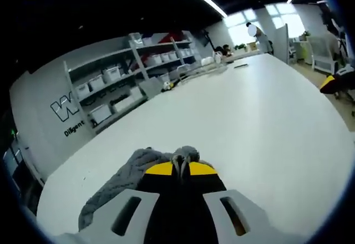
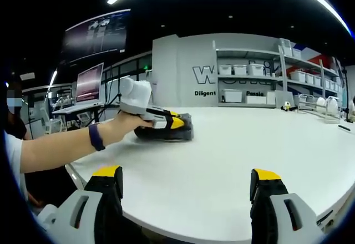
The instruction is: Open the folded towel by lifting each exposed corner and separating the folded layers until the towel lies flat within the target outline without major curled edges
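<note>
In the left gripper view, the left gripper (image 1: 181, 166) is seen with its two yellow-tipped jaws brought together and clenched on a pinch of the grey towel (image 1: 119, 183), whose fabric is bunched between the tips and spills off to the left of the jaws onto the white table (image 1: 249, 127). The towel is still folded and rumpled rather than spread flat, and it is found near the table's edge closest to that camera. In the right gripper view, the same left gripper (image 2: 176, 123) is seen from the side, held by a person's hand (image 2: 128, 124) whose wrist carries a dark band (image 2: 96, 137), with the forearm reaching in from the left; its yellow tips are pressed onto the top of the dark grey towel (image 2: 166, 133), which lies as a compact folded bundle on the table (image 2: 233, 161), well apart from the right gripper. The right gripper (image 2: 188, 186) is held released, its two jaws spread wide at the bottom of its view, with nothing between them and bare tabletop beyond. Shelves (image 2: 252, 83) stocked with white storage bins are seen against the grey wall behind the table, and a laptop (image 2: 89, 86) is seen at the left.
</note>
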